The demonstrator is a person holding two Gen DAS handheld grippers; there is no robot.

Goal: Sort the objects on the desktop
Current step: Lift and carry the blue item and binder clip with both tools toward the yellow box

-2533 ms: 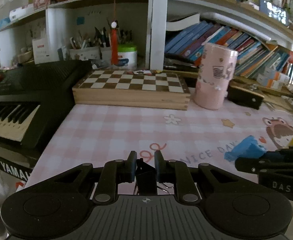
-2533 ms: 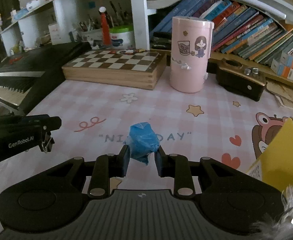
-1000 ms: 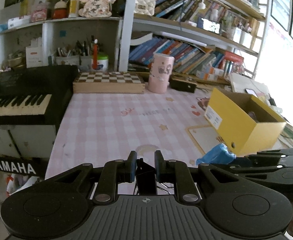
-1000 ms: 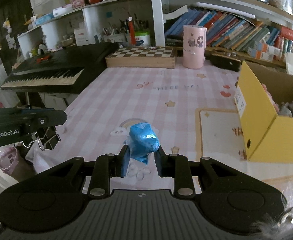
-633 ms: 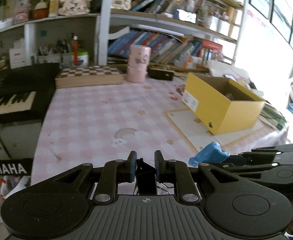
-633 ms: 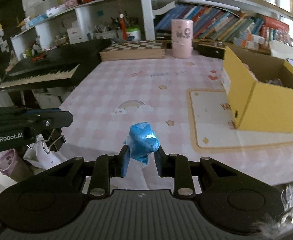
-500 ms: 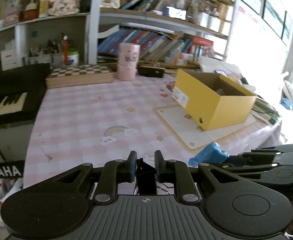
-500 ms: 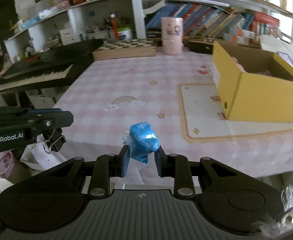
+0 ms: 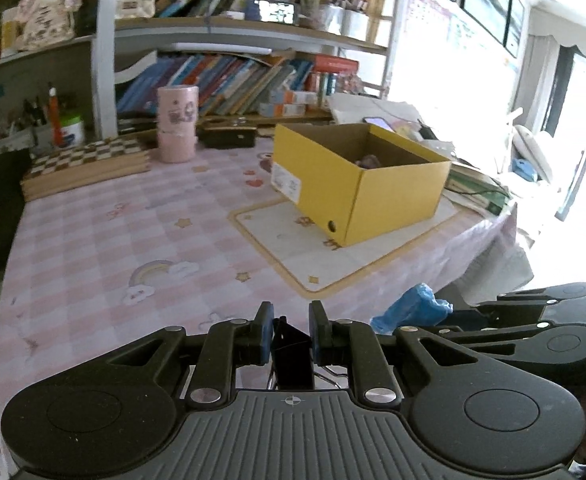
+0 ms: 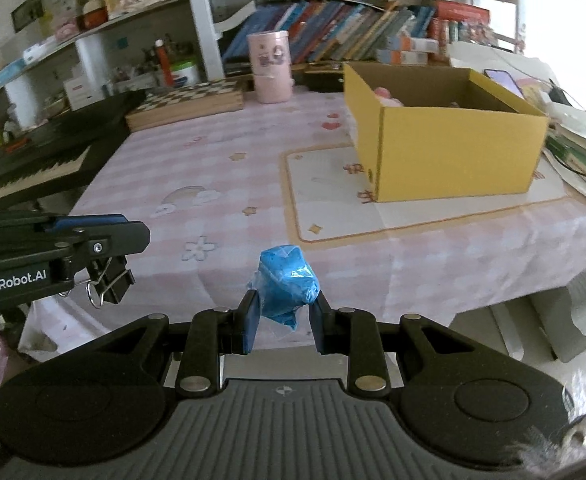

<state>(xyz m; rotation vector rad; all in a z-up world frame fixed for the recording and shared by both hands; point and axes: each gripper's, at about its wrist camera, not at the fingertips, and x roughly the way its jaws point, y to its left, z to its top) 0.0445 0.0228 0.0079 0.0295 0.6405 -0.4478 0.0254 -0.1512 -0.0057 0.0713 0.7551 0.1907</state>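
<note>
The crumpled blue wad (image 10: 287, 280) sits pinched between the jaws of the right gripper (image 10: 285, 322), its glossy, plastic-looking folds bulging up and forward past the fingertips with a thin clear tail hanging below; the jaws are closed down to the width of the wad. Over the last couple of seconds both grippers have drawn well back from the far end of the desk, where the pink cylinder (image 10: 271, 70) and chessboard (image 10: 189, 100) once filled the view, and swung so that the yellow box (image 10: 445, 136) now lies ahead and to the right of the right jaws, across the tablecloth (image 10: 221, 168). That suggests the pick-ups are done and the carry toward the box is under way, with the drop yet to come. The left gripper (image 9: 291, 334) is likewise clamped, on a black binder clip (image 9: 291, 354) whose wire handles hang under the jaws in the right wrist view, just left of the blue wad. The box already holds a few items, too dim to name.
</note>
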